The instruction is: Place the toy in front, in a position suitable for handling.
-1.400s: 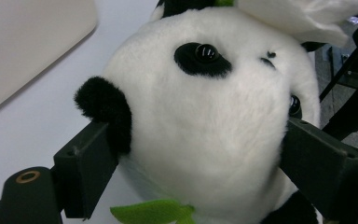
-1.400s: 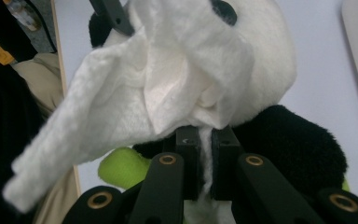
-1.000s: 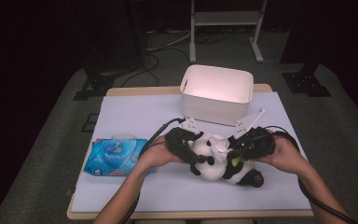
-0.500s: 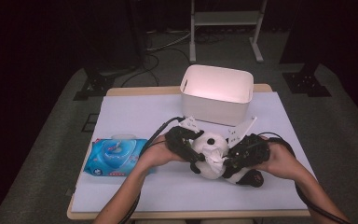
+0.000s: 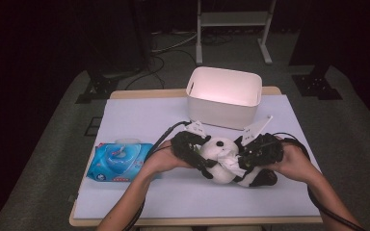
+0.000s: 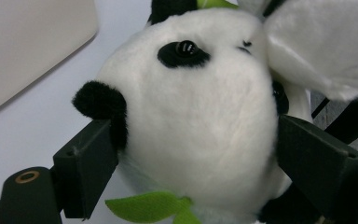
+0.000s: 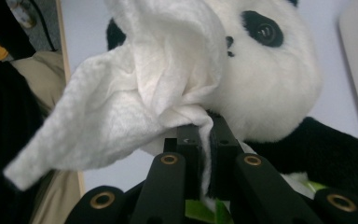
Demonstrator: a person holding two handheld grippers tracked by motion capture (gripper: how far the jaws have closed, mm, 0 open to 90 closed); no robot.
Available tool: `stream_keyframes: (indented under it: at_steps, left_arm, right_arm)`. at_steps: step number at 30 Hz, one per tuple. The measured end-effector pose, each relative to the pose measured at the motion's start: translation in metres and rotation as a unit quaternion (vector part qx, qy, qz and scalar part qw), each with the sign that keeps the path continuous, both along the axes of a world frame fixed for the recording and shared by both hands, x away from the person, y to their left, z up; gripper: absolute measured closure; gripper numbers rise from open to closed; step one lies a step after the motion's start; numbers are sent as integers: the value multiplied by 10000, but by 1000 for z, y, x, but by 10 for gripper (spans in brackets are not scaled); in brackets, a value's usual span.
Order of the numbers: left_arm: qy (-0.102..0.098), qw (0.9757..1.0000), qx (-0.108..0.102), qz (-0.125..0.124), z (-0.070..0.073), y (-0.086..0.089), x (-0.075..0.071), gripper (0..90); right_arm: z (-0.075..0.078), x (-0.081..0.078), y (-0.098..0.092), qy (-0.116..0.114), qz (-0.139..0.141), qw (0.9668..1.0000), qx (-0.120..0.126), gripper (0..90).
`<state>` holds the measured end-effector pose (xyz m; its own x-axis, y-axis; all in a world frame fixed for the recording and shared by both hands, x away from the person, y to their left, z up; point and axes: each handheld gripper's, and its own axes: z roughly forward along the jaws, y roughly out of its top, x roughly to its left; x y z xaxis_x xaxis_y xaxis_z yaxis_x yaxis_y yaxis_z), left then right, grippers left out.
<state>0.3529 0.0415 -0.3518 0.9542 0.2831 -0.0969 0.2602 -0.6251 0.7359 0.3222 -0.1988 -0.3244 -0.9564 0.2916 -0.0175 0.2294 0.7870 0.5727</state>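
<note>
**Soft panda held by the head, wipe at its face**

The plush panda (image 5: 226,163) lies on the white table cover (image 5: 139,120), at about 5 o'clock from the table's middle. It looks light and squashy, so it gives under pressure. The left gripper (image 5: 192,153) has its jaws set wide and clamped on the panda's head, one behind the black ear, one on the far cheek; that round, firm-stuffed head seems the best hold. The right gripper (image 7: 204,135) has its jaws pinched together on a white wipe (image 7: 135,93), limp, thin and likely to slip if tugged, draped against the panda's muzzle.

At 12 o'clock from the panda stands a white bin (image 5: 224,96), near but apart. At 9 o'clock lies a blue wipes pack (image 5: 118,161), well apart. Nothing blocks the hands.
</note>
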Motion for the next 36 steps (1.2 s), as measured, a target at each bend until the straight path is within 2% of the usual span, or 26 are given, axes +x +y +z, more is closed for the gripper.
stream_keyframes:
  at_steps: [11, 18, 23, 31, 36]
  left_arm:
    - [36, 10000, 57, -21, 0, -2, -3, 145]
    - [110, 9999, 110, -20, -4, 1, -2, 144]
    - [83, 9997, 231, 51, -7, 3, -2, 163]
    - [88, 9998, 175, 68, -8, 4, -2, 162]
    - [94, 9998, 142, 89, -7, 4, -1, 161]
  right_arm:
    - [0, 15, -15, 12, -194, 9995, 241, 854]
    - [-1, 23, -15, 36, -225, 9993, 310, 854]
    - [-3, 22, -10, 48, -171, 9993, 344, 853]
    - [0, 17, -9, 34, -158, 9991, 389, 853]
    - [6, 13, -5, -32, -119, 9994, 332, 853]
